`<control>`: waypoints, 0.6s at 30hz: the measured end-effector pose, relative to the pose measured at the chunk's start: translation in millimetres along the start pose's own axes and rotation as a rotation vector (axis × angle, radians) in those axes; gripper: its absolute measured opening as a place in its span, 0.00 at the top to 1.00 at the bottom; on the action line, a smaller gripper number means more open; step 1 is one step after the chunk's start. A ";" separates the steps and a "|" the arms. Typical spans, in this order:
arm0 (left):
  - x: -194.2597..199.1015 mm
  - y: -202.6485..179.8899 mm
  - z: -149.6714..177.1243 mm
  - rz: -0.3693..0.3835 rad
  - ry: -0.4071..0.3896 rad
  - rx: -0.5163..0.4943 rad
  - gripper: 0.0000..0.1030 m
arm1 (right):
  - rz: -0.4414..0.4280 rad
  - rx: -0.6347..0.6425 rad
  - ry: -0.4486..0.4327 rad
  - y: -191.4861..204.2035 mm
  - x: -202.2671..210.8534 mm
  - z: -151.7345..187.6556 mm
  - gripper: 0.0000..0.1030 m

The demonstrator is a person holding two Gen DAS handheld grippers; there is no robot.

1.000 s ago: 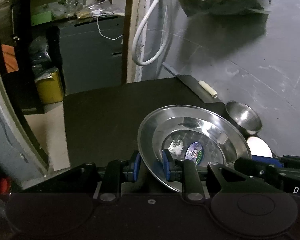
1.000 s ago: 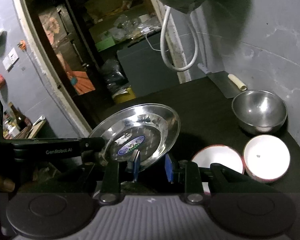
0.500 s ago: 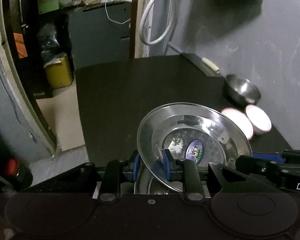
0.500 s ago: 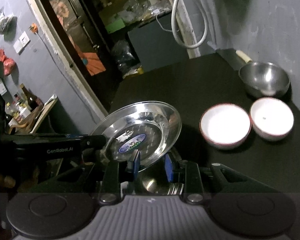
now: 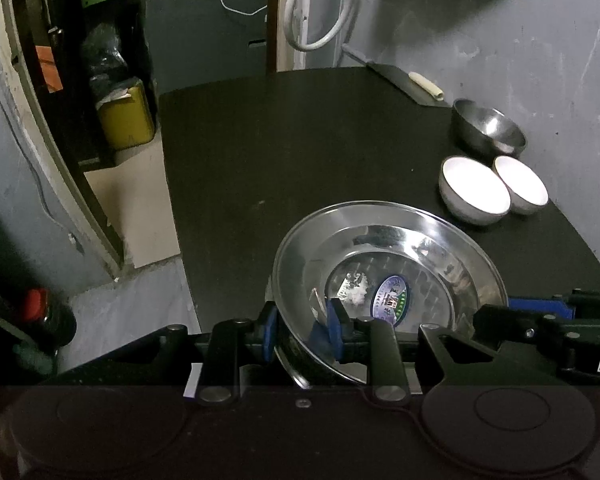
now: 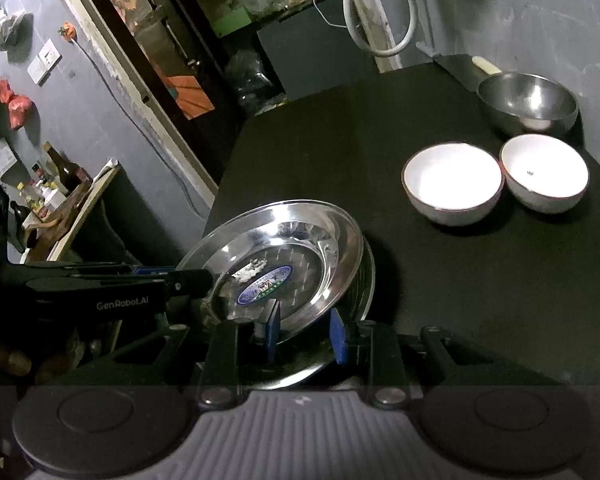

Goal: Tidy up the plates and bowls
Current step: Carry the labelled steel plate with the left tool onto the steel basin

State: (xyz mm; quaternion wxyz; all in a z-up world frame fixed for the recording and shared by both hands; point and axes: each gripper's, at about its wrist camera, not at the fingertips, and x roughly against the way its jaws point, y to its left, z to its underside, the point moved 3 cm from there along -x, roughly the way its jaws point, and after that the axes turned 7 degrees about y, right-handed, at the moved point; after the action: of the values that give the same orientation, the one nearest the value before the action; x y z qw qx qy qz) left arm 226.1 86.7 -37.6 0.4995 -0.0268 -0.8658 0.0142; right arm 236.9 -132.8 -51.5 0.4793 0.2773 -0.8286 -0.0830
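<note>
In the left wrist view, a steel plate (image 5: 388, 280) with an oval sticker (image 5: 392, 300) at its centre was seen held tilted above the near part of the dark worktop (image 5: 300, 152). Its near rim was pinched by the left tool (image 5: 300, 326), one blue pad lying inside the dish and the other under the rim. At the right edge, the right tool (image 5: 540, 320) was seen reaching in to the plate's far side. Two white bowls (image 5: 476, 190) were set touching one another near the wall, with a steel bowl (image 5: 488, 128) just behind them. In the right wrist view, the same plate (image 6: 284, 264) was seen tilted, its lower rim pinched between the blue pads of the right tool (image 6: 304, 330); a second steel plate (image 6: 364, 280) was partly visible directly beneath it, and whether the two touched could not be told. The left tool (image 6: 188, 280) was seen gripping the plate's left rim. The white bowls (image 6: 454, 184) and steel bowl (image 6: 528, 102) were placed well apart from the plates, on the far right of the worktop (image 6: 460, 280).
</note>
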 end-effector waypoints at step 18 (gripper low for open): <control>-6.7 -7.1 1.5 -0.027 0.023 -0.018 0.70 | 0.022 -0.004 0.030 3.2 -6.5 -1.5 0.71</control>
State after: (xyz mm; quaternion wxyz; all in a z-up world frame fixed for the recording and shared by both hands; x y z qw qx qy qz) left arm 228.0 79.3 -43.8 0.5094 -0.0195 -0.8603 -0.0007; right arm 239.5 -126.4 -54.3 0.4931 0.2686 -0.8240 -0.0752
